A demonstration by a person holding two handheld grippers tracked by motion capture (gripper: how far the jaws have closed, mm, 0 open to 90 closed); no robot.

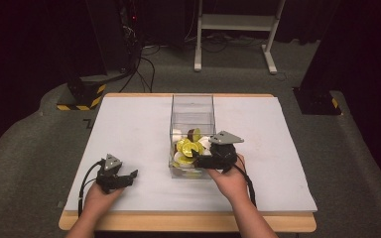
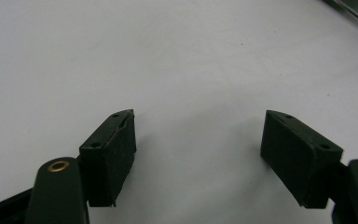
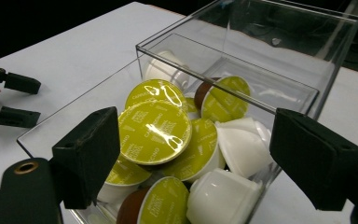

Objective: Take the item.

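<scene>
A clear plastic box (image 1: 192, 106) stands mid-table, its near end heaped with coffee capsules (image 1: 188, 148). Several have yellow-green foil lids (image 3: 154, 132), others are plain white (image 3: 242, 140), and two have brown bodies. My right gripper (image 1: 198, 157) sits at the box's near right corner, jaws reaching over the rim. In the right gripper view it (image 3: 200, 154) stands open, wide across the heap, holding nothing. My left gripper (image 1: 130, 177) rests low over bare table at the front left, apart from the box. Its jaws are open and empty (image 2: 198, 149); it also appears at the left edge of the right gripper view (image 3: 9, 98).
The white table top (image 1: 129, 129) stretches bare to the left and right of the box. The far half of the box holds nothing. Beyond the table are a white frame stand (image 1: 235, 29), cables and a yellow-black striped base (image 1: 82, 96) on grey floor.
</scene>
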